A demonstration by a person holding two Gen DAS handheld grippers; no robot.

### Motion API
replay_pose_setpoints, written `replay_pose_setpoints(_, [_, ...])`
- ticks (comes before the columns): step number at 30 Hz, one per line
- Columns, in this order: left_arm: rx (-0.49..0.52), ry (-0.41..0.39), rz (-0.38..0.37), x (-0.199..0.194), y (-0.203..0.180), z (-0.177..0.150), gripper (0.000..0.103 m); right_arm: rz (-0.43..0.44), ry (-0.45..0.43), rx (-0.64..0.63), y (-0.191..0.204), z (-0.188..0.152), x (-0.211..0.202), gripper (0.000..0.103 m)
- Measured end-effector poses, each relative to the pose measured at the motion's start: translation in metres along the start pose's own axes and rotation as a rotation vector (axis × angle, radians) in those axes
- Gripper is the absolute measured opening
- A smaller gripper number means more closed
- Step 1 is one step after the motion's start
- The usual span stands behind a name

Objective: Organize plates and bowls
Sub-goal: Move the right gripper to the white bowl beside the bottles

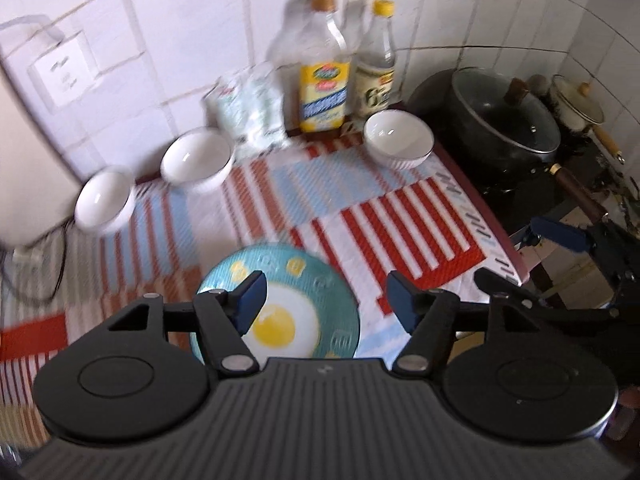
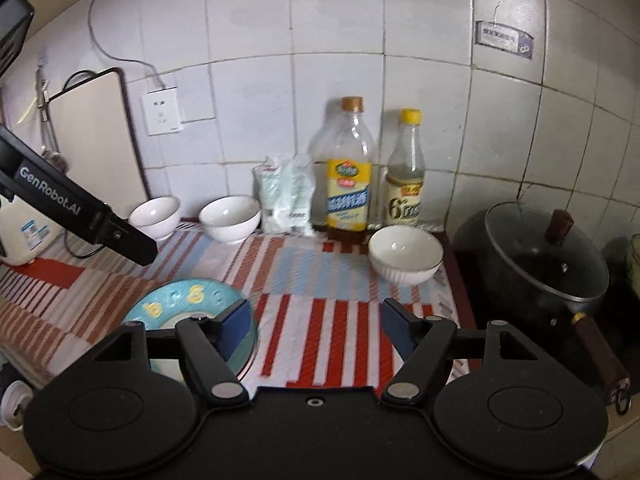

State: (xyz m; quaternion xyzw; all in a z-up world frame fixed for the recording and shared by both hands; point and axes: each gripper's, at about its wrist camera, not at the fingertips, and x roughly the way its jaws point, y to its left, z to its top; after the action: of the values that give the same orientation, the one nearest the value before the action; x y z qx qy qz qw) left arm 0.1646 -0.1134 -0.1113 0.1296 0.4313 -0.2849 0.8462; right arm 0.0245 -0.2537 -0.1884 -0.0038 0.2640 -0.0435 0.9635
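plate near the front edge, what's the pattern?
The plate has a teal rim with yellow shapes and a fried-egg picture in the centre, clearest in the left wrist view.

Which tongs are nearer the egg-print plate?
Left. The left tongs hang open right over the plate. The right tongs are open too, off beside the plate's rim over the striped mat.

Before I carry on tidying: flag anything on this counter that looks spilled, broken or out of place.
Nothing is spilled or broken. The three white bowls stand upright but scattered, not stacked. The egg-print plate lies flat on the striped mat.
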Motion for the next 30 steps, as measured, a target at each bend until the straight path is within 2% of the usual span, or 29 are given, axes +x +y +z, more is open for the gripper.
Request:
replay_pose_setpoints(1, [0.011, -0.007, -0.004, 0.005, -0.001, 0.007, 0.066, -0.014, -0.010, -0.005, -0.001, 0.003, 0.004, 0.088])
replay_pose_setpoints(2, [0.019, -0.014, -0.011, 0.009, -0.002, 0.013, 0.066, -0.030, -0.023, -0.009, -0.003, 0.006, 0.008, 0.090])
replay_pose_setpoints(4, [0.036, -0.028, -0.033, 0.019, -0.003, 0.026, 0.069, -0.055, -0.048, -0.013, -0.007, 0.011, 0.017, 0.091])
replay_pose_setpoints(9, [0.058, -0.056, -0.066, 0.050, -0.007, 0.060, 0.076, -0.090, -0.042, 0.010, -0.023, 0.019, 0.052, 0.092])
replay_pose_setpoints(11, [0.067, -0.067, -0.080, 0.065, -0.009, 0.072, 0.081, -0.102, -0.046, 0.023, -0.029, 0.018, 0.067, 0.098])
replay_pose_setpoints(13, [0.064, -0.096, -0.100, 0.081, -0.012, 0.081, 0.091, -0.106, -0.059, 0.024, -0.035, 0.015, 0.083, 0.101])
replay_pose_setpoints(16, [0.043, -0.135, -0.117, 0.114, -0.016, 0.093, 0.094, -0.133, -0.048, 0.029, -0.045, 0.006, 0.115, 0.103])
replay_pose_setpoints(24, [0.013, -0.084, -0.133, 0.211, -0.026, 0.114, 0.094, -0.161, 0.035, 0.121, -0.076, -0.020, 0.199, 0.103])
replay_pose_setpoints(30, [0.020, -0.046, -0.132, 0.265, -0.029, 0.127, 0.086, -0.184, 0.067, 0.142, -0.086, -0.029, 0.240, 0.103])
